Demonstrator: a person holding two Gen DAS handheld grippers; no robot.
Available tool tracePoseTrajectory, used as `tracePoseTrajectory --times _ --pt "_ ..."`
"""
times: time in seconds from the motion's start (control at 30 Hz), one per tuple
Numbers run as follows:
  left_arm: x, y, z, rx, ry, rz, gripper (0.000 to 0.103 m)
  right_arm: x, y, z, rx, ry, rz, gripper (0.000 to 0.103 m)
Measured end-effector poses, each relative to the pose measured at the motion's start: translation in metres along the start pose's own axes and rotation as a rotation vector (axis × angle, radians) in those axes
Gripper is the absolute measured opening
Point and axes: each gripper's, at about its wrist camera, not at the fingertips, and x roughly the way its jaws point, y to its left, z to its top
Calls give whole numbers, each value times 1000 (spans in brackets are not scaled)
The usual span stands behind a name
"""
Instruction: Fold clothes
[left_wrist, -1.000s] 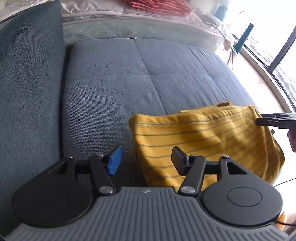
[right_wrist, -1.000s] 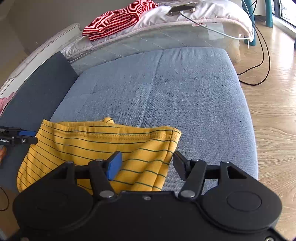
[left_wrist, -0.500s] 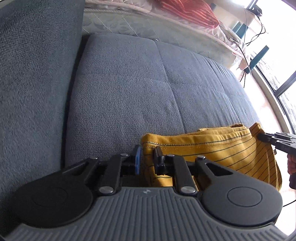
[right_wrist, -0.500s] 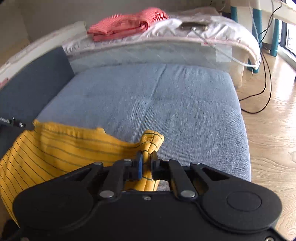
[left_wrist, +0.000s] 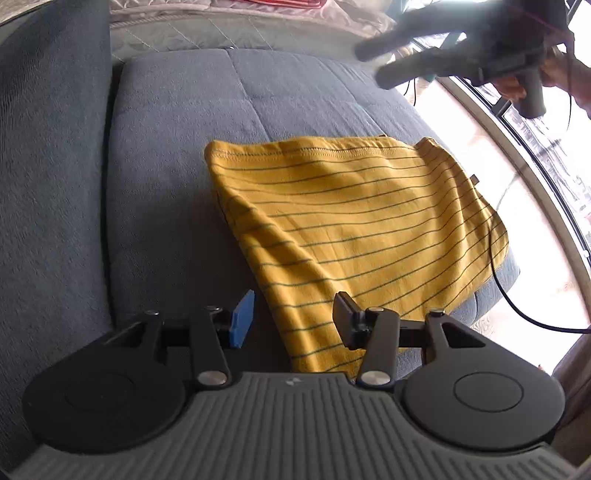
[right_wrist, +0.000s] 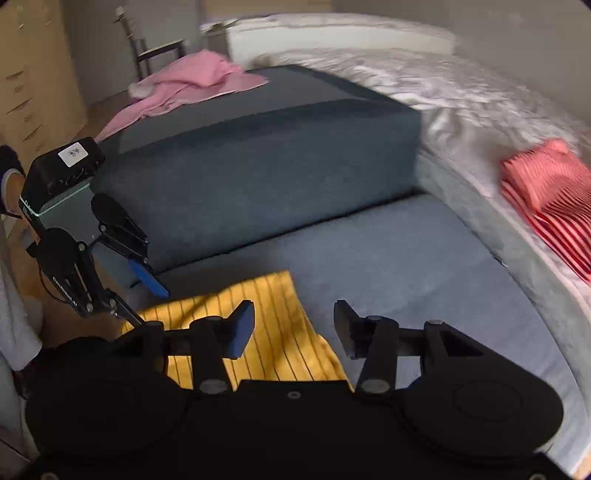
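Note:
A yellow shirt with thin dark stripes (left_wrist: 354, 221) lies folded on the grey-blue sofa seat (left_wrist: 177, 147), and nothing holds it. My left gripper (left_wrist: 293, 321) hovers open over the shirt's near edge, with cloth showing between its blue pad and black pad. The right gripper (left_wrist: 436, 55) is a blur high at the top right, held by a hand. In the right wrist view my right gripper (right_wrist: 291, 328) is open above the seat beside the yellow shirt (right_wrist: 266, 295). The left gripper (right_wrist: 142, 299) shows at the left, open.
A folded red-striped garment (right_wrist: 546, 199) rests on the white bed behind the sofa. A pink garment (right_wrist: 192, 81) lies on top of the dark sofa backrest (right_wrist: 258, 155). A black cable (left_wrist: 517, 306) trails off the seat's right edge near the window. Wooden drawers stand far left.
Half a second ago both grippers were shut on the shirt's corners. Both have let go and opened; the shirt now lies flat, and the right gripper has lifted and turned left.

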Motion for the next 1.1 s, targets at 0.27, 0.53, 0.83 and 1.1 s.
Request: tracePoseTrajectory --times 0.27,0.53,0.83,1.1 --pt "12 4 -23 -33 22 -37 53 112 -19 50 -91 121 198 50" --pt "20 -2 -32 67 12 -38 52 142 -23 42 -135 263 227 20" --pt "33 5 -39 34 91 -96 36 154 -19 42 -112 265 103 8" --pt "30 4 -38 10 135 -136 36 101 -11 45 -115 120 -1 37"
